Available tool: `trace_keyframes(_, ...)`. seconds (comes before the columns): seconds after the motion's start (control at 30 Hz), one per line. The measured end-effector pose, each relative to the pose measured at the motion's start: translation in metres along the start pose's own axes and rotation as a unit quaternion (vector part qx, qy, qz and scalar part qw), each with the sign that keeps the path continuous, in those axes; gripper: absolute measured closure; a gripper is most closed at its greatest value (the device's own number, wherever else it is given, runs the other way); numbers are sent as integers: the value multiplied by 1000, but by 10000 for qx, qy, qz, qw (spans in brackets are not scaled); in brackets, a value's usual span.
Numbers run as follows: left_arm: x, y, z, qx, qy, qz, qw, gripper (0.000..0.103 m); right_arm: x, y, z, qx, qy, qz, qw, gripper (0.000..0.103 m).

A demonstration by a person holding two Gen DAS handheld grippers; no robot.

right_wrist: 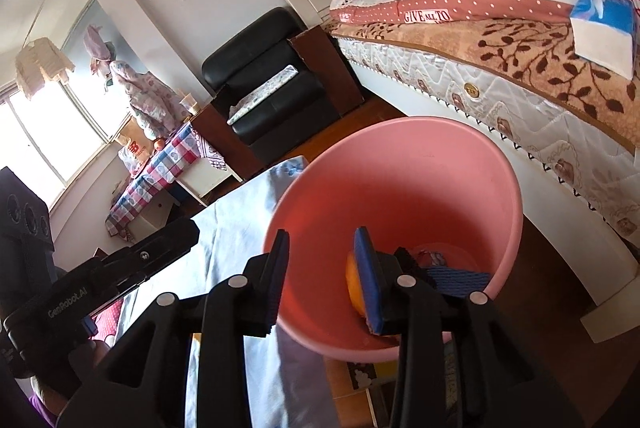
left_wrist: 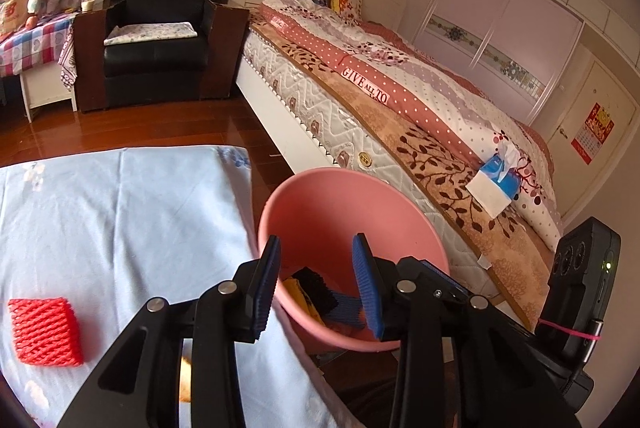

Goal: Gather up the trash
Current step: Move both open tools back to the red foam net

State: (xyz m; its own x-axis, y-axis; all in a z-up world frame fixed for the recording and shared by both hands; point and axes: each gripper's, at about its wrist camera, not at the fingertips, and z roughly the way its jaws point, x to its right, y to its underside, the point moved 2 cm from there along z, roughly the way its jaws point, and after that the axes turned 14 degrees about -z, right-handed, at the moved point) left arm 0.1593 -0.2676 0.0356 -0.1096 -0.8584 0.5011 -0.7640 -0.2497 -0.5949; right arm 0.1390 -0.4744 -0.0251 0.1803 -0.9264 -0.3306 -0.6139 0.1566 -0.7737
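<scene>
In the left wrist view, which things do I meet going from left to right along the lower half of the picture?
Red foam net → light blue cloth → pink bin → tissue box.

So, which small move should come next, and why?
Probably move the left tool over to the red foam net on the blue cloth. Both tools stand open and empty over the pink bin, and the net still lies outside it.

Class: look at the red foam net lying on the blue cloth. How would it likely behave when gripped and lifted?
The red foam net looks like open mesh, so it is probably very light. Its soft lattice would likely squash between the fingers rather than resist. Its blocky shape lies flat on the cloth, so rolling seems unlikely.
</scene>
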Motion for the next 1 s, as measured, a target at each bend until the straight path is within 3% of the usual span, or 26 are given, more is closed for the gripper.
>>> trace_keyframes(0.6, -65, -6, -69, 419, -259, -518, 9974, 67, -71, 7, -13, -31, -237, -534, 9983, 68)
trace_keyframes(1.0, -145, -4, -118, 669, -880, -1038, 9884, 67, -104, 19, -6, -219, -480, -805, 9954, 68)
